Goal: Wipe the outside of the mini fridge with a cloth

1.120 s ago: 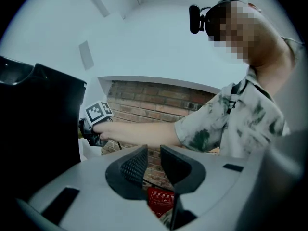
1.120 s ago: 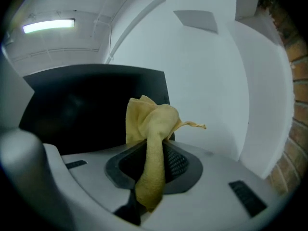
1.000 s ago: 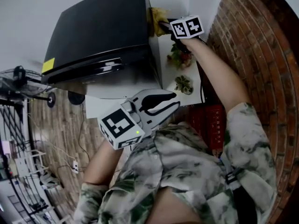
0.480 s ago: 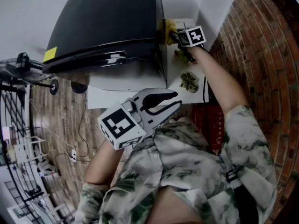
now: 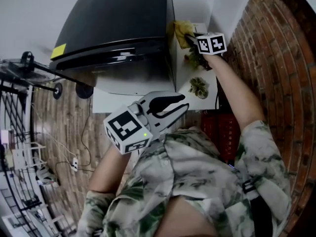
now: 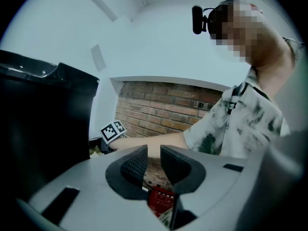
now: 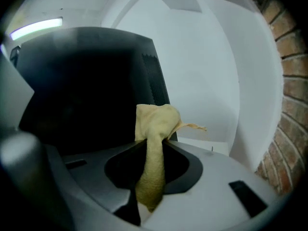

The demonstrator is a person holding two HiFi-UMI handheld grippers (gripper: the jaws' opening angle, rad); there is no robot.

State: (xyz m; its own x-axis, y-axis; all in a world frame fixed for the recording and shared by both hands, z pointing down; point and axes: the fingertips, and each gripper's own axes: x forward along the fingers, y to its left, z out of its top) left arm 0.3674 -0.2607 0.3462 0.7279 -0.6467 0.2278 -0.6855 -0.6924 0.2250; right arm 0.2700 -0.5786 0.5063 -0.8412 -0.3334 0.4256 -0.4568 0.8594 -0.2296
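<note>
Pinching the yellow cloth (image 7: 153,129), the right gripper's (image 5: 189,36) fingers hold it against the mini fridge's (image 5: 113,28) side wall. How much is already wiped cannot be judged. The left gripper (image 5: 182,104) hangs empty, fingers slightly apart. Plants (image 5: 198,86) on the desk (image 5: 116,101) crowd that narrow gap beside the brick wall (image 5: 276,58).

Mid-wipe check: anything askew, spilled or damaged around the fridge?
Nothing stands out. The right gripper is clamped on the yellow cloth at the side of the black mini fridge; the left gripper is open and empty.
</note>
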